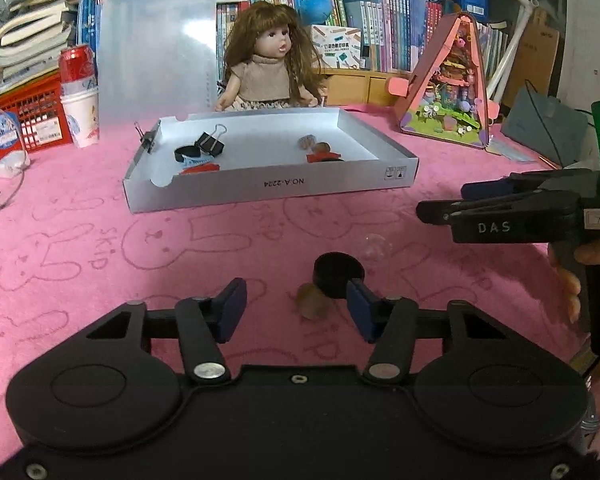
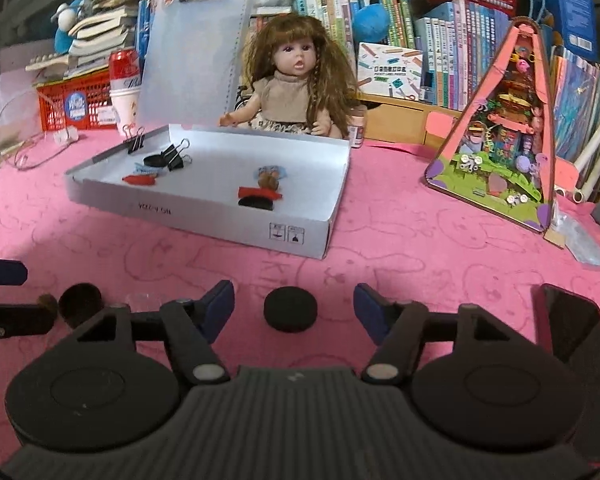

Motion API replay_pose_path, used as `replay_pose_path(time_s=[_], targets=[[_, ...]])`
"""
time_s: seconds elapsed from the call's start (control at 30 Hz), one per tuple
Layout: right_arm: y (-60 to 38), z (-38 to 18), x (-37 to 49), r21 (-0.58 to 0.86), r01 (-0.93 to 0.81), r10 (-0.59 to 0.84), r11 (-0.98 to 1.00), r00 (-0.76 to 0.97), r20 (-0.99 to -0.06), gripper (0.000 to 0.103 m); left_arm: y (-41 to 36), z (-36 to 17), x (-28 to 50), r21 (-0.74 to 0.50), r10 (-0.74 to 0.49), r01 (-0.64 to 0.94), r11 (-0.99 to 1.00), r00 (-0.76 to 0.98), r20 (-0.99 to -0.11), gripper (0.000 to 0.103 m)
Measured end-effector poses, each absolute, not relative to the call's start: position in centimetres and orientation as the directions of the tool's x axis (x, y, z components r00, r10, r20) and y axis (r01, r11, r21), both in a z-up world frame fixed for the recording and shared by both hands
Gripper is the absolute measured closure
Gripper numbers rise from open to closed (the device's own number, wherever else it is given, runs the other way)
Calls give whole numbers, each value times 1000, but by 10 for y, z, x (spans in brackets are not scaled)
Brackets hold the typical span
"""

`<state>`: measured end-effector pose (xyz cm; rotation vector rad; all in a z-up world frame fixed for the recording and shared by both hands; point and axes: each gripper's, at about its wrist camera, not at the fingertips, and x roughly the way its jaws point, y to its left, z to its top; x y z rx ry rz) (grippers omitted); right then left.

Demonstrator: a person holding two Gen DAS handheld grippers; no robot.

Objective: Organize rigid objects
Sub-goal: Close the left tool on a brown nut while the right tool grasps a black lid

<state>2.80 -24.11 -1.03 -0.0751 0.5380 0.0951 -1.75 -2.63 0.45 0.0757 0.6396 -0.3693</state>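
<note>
Left wrist view shows the left gripper [image 1: 296,312] low over the pink cloth [image 1: 80,248], its jaws standing partly apart with a small brown nut-like piece [image 1: 311,301] lying between them, nearer the right-hand pad; the pads do not press on it, so nothing is held. A black round cap [image 1: 338,274] sits just beyond, touching or nearly touching that pad, and a clear glassy bead [image 1: 376,247] lies just behind it. My reading is that this gripper is lined up to pinch the brown piece, though the cap so close could get nudged. Right wrist view shows the right gripper [image 2: 294,312] likewise near the cloth, jaws fairly wide and empty, with a black disc [image 2: 291,309] centred between the blue pads and clear of both: a squared-up approach for a straight close. Further back the white tray [image 2: 332,216] rests open on the cloth, already holding binder clips [image 2: 176,156], red and black bits and another brown piece, sorted toward its two ends, so it seems to be where these loose items belong. Behind the tray a doll [image 2: 296,80] sits upright, apart from the work
</note>
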Motion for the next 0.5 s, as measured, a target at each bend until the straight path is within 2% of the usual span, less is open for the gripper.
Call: replay_pose_path(time_s=[0.23, 0.33, 0.37, 0.4, 0.5], targets=[[-239, -16, 31, -41, -109, 71, 993, 843, -533, 42, -24, 1, -15, -65, -318, 352, 934, 731, -603, 76], [-238, -18, 30, -38, -108, 70, 993, 839, -539, 53, -25, 1, -15, -81, -336, 363, 928, 725, -602, 86], [-237, -18, 29, -33, -109, 75, 993, 839, -539, 58, -25, 1, -16, -81, -339, 367, 927, 724, -600, 87], [-237, -18, 29, -31, -108, 74, 994, 839, -538, 67, -26, 1, -17, -75, -332, 361, 929, 729, -599, 87], [-233, -16, 26, -39, -103, 67, 994, 845, -531, 69, -27, 6, -19, -74, -324, 349, 934, 742, -587, 87]])
